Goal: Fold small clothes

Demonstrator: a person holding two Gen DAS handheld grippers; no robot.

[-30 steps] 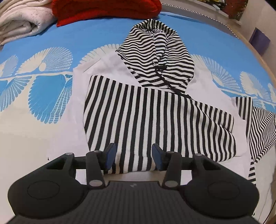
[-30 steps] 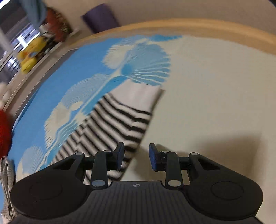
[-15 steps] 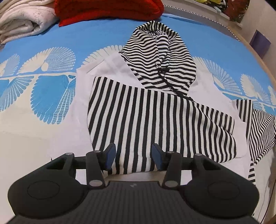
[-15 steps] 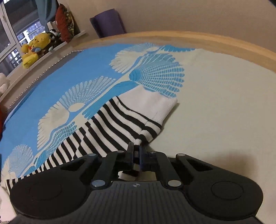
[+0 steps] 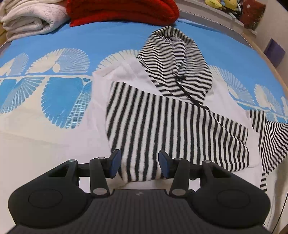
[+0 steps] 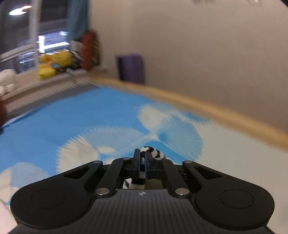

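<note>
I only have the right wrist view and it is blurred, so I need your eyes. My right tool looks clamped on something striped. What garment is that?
Observer: A black-and-white striped hoodie, lying on the blue patterned bedspread.
Operator: Is the other sleeve folded yet?
Observer: Yes, one striped sleeve lies across the white body.
Operator: What is the left tool doing?
Observer: The left tool is open, its pads either side of that sleeve's cuff end, not pinching it.
Operator: Anything near the hood?
Observer: A red folded blanket lies just beyond the hood.
</note>
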